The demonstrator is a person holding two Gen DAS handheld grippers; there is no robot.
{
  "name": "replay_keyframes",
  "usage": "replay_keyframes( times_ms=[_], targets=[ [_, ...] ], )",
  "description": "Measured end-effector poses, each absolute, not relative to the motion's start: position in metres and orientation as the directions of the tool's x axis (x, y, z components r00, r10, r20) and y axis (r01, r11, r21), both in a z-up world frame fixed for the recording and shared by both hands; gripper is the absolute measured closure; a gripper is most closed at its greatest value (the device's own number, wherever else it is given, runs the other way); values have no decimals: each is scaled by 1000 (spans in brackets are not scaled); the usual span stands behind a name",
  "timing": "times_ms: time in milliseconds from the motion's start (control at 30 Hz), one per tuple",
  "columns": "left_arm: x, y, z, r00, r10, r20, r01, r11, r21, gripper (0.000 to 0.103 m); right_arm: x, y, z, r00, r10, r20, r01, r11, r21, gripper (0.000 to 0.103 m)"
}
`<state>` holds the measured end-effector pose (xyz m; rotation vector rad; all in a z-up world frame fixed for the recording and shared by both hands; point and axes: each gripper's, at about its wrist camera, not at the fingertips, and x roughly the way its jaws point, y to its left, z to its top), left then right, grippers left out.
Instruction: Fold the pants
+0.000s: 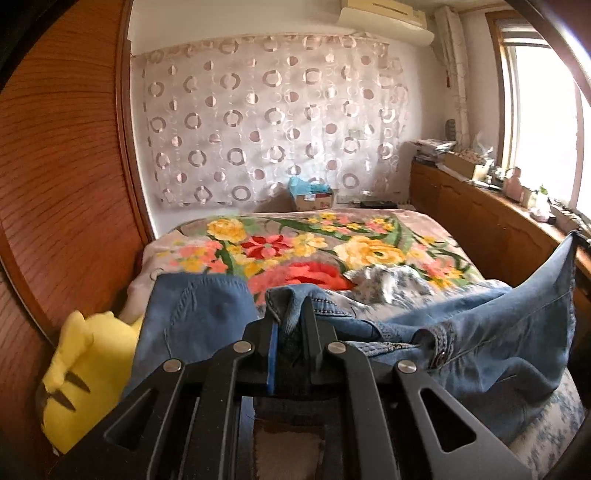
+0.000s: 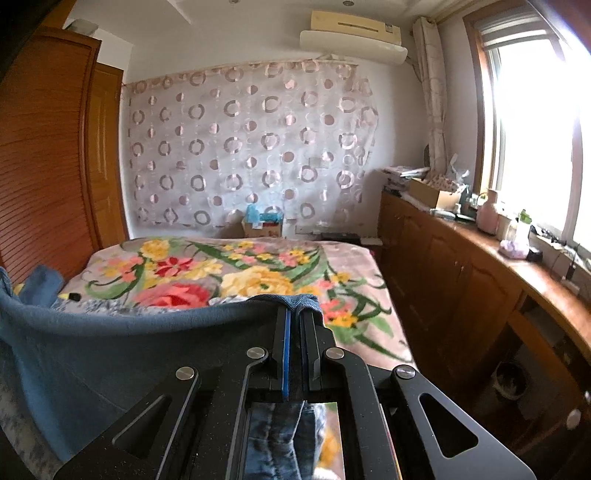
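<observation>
Pants (image 1: pixel 480 332) stretched sideways between claws

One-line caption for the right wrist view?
Right gripper shut on blue pants above floral blanket.

A bed covered by a floral blanket (image 2: pixel 236 273) fills the middle of a small bedroom. Behind it a sheer curtain with ring patterns (image 2: pixel 251 155) hangs across the white far wall, under an air conditioner (image 2: pixel 354 35). A slatted wooden wardrobe (image 2: pixel 44 177) stands on the left. On the right, low wooden cabinets (image 2: pixel 454 273) run beneath a bright window (image 2: pixel 535 122), their top cluttered with boxes and bottles. A cardboard box (image 2: pixel 263 226) sits at the bed's far end.
</observation>
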<state>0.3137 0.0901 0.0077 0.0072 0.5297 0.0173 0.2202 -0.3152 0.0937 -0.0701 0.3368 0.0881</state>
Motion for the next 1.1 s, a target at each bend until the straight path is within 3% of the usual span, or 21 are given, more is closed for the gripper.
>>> replay_keyframes(
  times_ms=[200, 367, 433, 533, 667, 1100],
  targets=[
    [349, 94, -11, 826, 29, -563, -31, 999, 7, 91, 266, -290, 83, 913, 35, -406, -72, 994, -77, 99],
    [346, 97, -28, 787, 23, -616, -20, 1000, 12, 69, 275, -265, 65, 871, 51, -489, -99, 992, -72, 99],
    [339, 99, -29, 781, 7, -625, -3, 1000, 8, 51, 269, -255, 63, 864, 44, -501, -99, 991, -84, 91],
    [327, 98, -30, 768, -14, -641, 23, 1000, 5, 37, 251, -240, 66, 862, 73, -501, -129, 989, -77, 82],
    [302, 96, -31, 770, -35, -638, 44, 999, -3, 35, 223, -240, 77, 862, 119, -492, -167, 984, -55, 65],
    [233, 100, -48, 770, -77, -633, 66, 997, -42, 35, 139, -255, 71, 770, 309, -559, -350, 936, 35, 62]
  ],
)
